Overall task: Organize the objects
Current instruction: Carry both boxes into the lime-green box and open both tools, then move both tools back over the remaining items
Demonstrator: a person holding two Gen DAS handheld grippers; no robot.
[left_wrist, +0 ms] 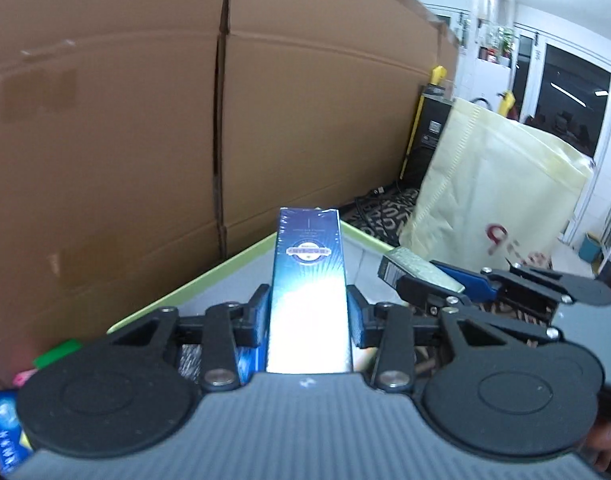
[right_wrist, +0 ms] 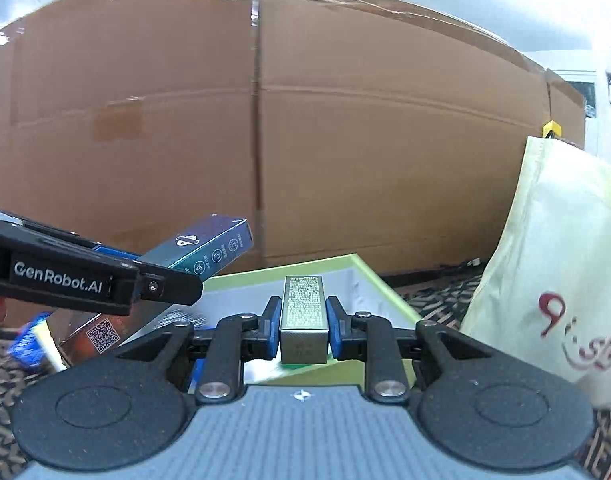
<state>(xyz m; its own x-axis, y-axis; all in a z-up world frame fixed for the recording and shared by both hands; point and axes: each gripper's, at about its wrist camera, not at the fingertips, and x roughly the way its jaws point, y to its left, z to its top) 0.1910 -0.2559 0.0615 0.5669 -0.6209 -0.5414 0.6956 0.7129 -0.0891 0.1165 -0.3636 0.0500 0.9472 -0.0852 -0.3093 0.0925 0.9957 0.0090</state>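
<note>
Left wrist: green-rimmed tray (left_wrist: pixel 209 276), contents unclear

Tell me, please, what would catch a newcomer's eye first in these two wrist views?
Probably the two boxes held up in the fingers: a tall blue box in the left gripper and a smaller gold box in the right gripper. Behind them a huge cardboard carton fills the background, with a cream fabric bag standing at the right.
</note>
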